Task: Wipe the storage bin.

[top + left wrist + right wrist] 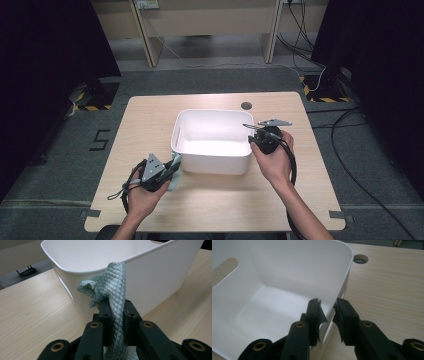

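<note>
Pale wood tabletop point(215, 195) carries a white plastic bin point(212, 162) at its middle. Left tool point(117, 312) pinches a teal quilted cloth point(113, 287) (bunched, diamond-textured) against the bin's near corner; right tool point(329, 312) straddles the bin's right wall, jaws slightly parted.

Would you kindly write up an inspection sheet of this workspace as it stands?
Surface: wooden table, with a round grommet.
Job's things: white bin; grey-green cloth against its outer wall.
Clutter: nothing seen.
Grippers: left gripper shut on the cloth; right gripper straddles the bin's rim, one jaw each side.
Cables: black cable trailing from the right gripper; more on the floor.
Surroundings: grey carpet, dark curtains, hazard tape.
</note>
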{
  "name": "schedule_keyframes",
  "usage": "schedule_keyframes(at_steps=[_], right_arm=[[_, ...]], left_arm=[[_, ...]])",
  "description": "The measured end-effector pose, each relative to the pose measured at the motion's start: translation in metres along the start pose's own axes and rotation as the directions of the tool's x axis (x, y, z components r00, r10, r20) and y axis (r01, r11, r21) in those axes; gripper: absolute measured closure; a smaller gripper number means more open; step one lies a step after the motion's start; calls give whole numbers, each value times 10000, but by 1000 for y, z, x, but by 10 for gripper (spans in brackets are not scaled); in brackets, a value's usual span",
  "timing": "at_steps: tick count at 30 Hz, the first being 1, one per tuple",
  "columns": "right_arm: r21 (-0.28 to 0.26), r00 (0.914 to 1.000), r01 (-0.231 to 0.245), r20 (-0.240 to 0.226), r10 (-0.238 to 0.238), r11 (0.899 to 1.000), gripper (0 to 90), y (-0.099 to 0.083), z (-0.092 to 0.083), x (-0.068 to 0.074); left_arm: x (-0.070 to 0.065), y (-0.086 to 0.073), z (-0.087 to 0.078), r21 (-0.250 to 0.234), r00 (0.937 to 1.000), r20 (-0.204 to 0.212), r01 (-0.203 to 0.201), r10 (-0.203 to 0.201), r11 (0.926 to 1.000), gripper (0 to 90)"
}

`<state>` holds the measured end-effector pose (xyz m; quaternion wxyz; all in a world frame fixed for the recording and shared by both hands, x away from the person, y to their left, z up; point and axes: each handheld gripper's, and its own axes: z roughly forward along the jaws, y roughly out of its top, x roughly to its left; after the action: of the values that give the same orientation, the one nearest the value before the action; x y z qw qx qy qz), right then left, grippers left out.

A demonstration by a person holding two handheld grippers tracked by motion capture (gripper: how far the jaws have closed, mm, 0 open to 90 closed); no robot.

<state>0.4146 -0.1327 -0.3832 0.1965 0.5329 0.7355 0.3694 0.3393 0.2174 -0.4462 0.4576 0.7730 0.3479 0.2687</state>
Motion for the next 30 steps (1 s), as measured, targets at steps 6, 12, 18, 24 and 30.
schedule_keyframes(at_steps=[6,12,18,24,30], right_arm=[[-141,9994,357,13,-357,9993,736,4,7,1],[-271,9995,319,-77,-321,9991,720,5,9,1],[121,9998,197,-3,-197,9997,704,1,8,7],[161,9991,404,113,-406,9991,710,2,9,8],[160,9989,465,27,-466,9988,713,3,11,8]], left_arm=[[0,-1,8,148,9998,178,66,-68,9999,796],[-1,-4,14,120,9998,133,138,-140,9998,795],[0,-4,11,-2,9999,-56,153,-153,9999,797],[1,-2,1,-509,9977,-599,275,-305,9983,799],[2,2,-4,-834,9935,-1001,460,-543,9955,799]])
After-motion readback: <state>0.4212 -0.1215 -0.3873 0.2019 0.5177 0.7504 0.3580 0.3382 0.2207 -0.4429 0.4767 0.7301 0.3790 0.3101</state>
